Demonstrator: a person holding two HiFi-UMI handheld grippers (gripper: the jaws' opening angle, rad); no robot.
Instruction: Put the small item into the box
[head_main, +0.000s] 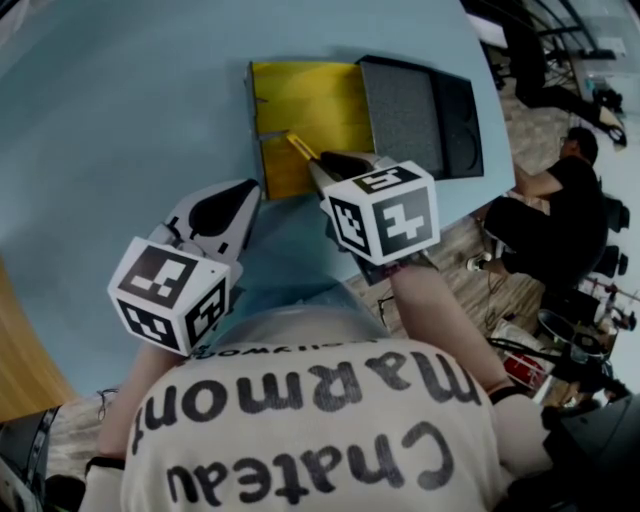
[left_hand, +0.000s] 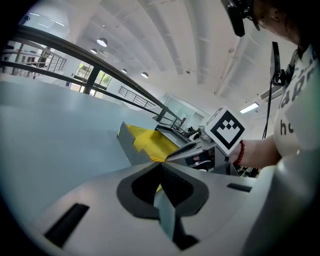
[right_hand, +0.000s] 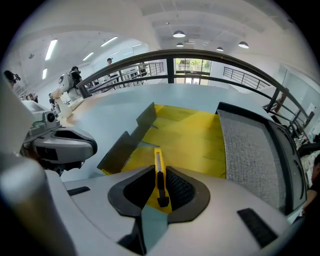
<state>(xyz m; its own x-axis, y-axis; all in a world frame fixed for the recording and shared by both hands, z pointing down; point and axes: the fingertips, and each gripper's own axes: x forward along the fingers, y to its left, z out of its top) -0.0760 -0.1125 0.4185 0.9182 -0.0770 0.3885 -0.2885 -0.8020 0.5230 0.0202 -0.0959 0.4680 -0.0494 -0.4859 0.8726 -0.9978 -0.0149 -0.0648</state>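
The small item is a yellow utility knife (right_hand: 158, 167), and the right gripper (right_hand: 159, 175) has it. Its jaws are closed on the knife's body, with only the knife's thickness between the pads. The knife's long axis runs straight ahead along the jaws. Its black slider is at the pads, and the front end sticks out forward over the box (right_hand: 192, 137).

In the head view, the knife (head_main: 300, 147) points from the right gripper (head_main: 322, 163) into the near part of the box (head_main: 310, 100). Its tip is already past the box's near edge and above the yellow lining. Whether the tip touches the lining I cannot tell.

The box is grey outside and yellow inside, and it stands open on the light blue table (head_main: 120, 120). Its foam-lined lid (head_main: 405, 112) lies flat, joined to the right side of the box.

The left gripper (head_main: 240, 205) hovers near the box's near left corner, just beside the right gripper. Its jaws are together with nothing between them, as the left gripper view (left_hand: 160, 167) shows. The right hand is clearly the nearer one, so I judge that it only needs to lower a little and open.

The only readable writing is "Chateau Marmont" on the person's shirt (head_main: 310, 440), upside down in the head view. I can read no brand on the knife or on the box.
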